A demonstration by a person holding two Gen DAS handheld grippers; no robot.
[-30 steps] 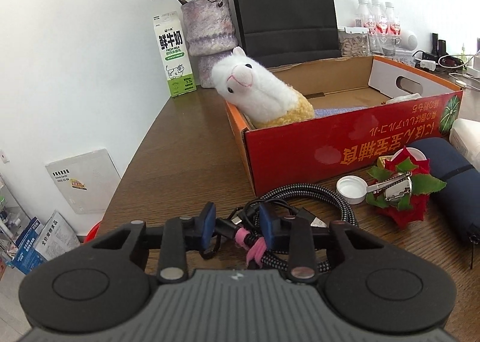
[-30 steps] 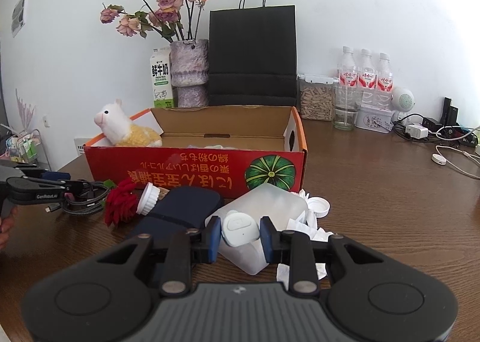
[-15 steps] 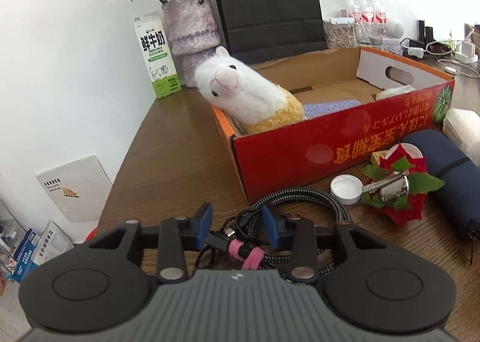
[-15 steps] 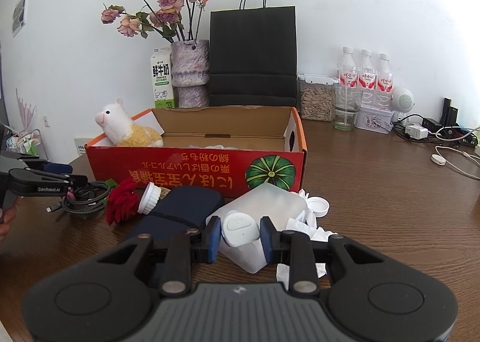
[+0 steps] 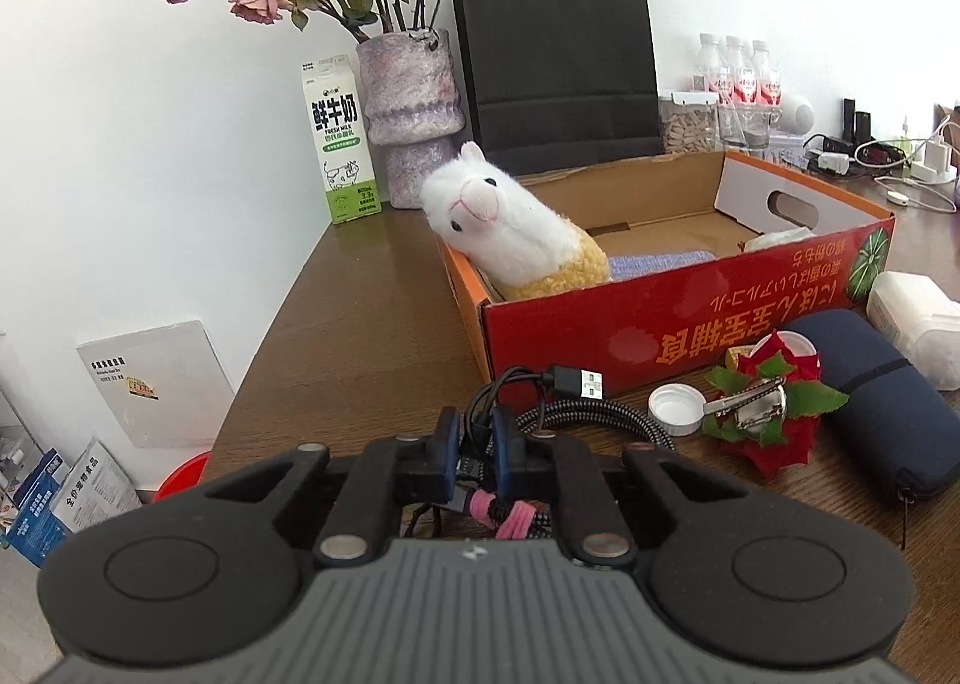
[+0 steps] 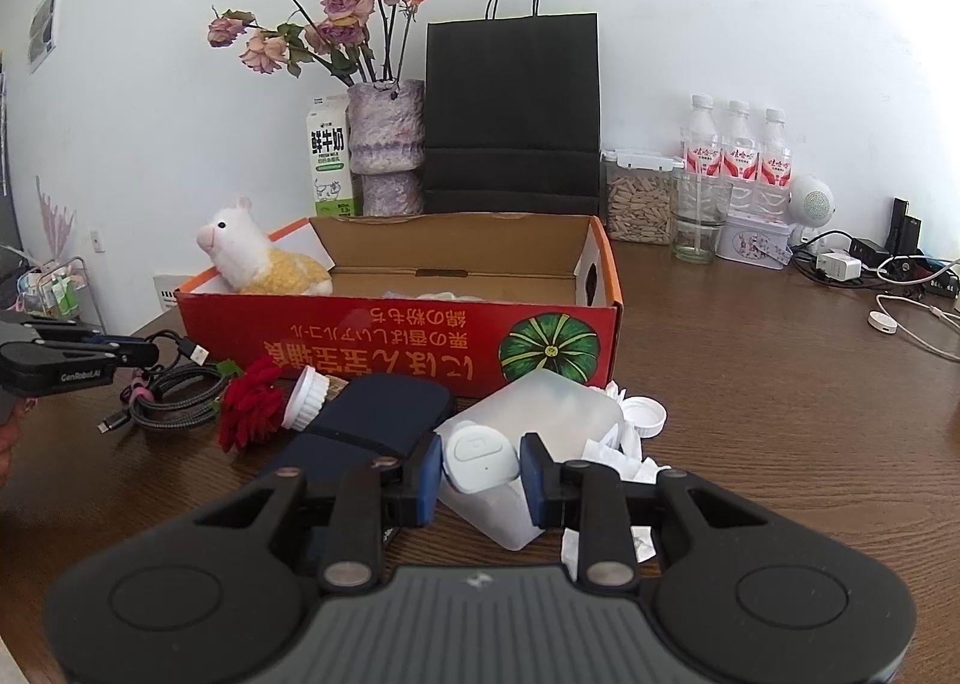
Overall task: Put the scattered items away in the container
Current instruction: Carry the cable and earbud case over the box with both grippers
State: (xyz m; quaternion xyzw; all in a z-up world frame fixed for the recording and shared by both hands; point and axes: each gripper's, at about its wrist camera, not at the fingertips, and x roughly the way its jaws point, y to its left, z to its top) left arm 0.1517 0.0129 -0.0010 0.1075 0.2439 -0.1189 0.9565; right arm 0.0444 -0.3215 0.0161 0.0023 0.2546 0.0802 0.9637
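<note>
On the brown table (image 5: 372,312), the left gripper (image 5: 475,440) has just closed on the thin black strands of the cable (image 5: 591,423). The right gripper (image 6: 481,474) flanks a white jug (image 6: 540,414); contact unclear. The cable may uncoil and snag the box (image 5: 678,327) at 1 o'clock.

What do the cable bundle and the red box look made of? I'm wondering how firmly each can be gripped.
Cable bundle: seemingly braided fabric sheathing, matte, with a black-and-grey woven pattern; a thinner smooth black lead, likely plastic-coated, ends in a metal USB plug.
Red box: cardboard, with brown raw inner walls; its printed red outside has a slight sheen.
</note>
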